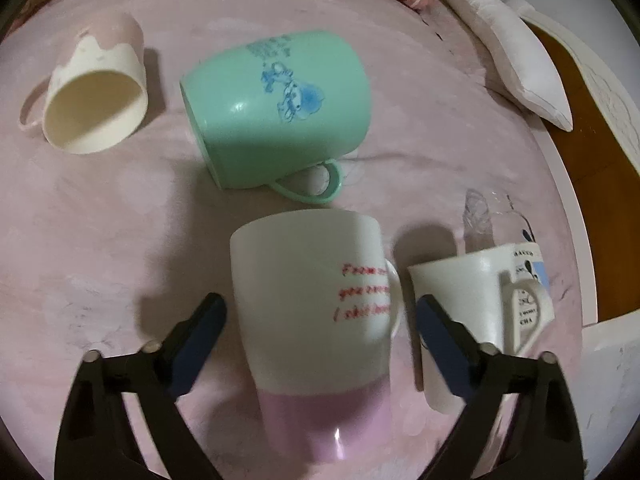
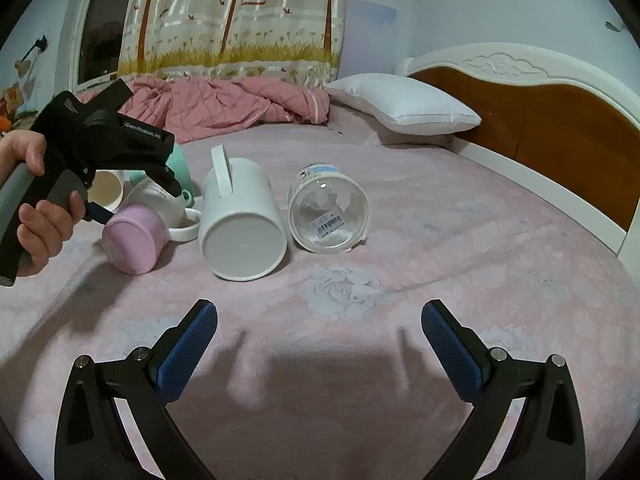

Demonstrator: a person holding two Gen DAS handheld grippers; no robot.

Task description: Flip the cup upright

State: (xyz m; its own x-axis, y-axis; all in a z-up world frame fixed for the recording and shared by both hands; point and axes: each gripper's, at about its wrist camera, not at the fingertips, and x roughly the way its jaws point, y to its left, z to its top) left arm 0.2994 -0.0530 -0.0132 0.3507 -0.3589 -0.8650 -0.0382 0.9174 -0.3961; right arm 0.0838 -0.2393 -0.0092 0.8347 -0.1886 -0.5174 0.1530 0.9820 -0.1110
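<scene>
On the bed: five cups lie on their sides on the pink bedspread (image 2: 400, 320).
Target cup: white-and-pink mug (image 1: 316, 320) with red lettering, pink base toward the camera, mouth pointing away, handle on its right side.
Left gripper (image 1: 320, 320): jaws spread wide, one blue pad each side of the mug; gap visible on both sides, no contact seen. Right wrist view shows a hand (image 2: 44, 220) holding this gripper, tips down at the same mug (image 2: 134, 240).
Right gripper (image 2: 320, 332): wide apart, nothing between the fingers, over bare bedspread, well back from the cups.
Green mug (image 1: 276, 108): on its side beyond the target, blue cartoon print up, handle toward the target.
Cream-and-pink cup (image 1: 96, 92): far left, open mouth facing the camera.
White square-ish mug (image 1: 472, 316): just right of the target, handle up; base faces the right wrist camera (image 2: 242, 236).
Clear glass cup (image 2: 328, 212): beside the white mug, barcode sticker on its base.
Background: pillow (image 2: 400, 108), rumpled pink blanket (image 2: 224, 104), headboard (image 2: 540, 100), curtain (image 2: 240, 16).
</scene>
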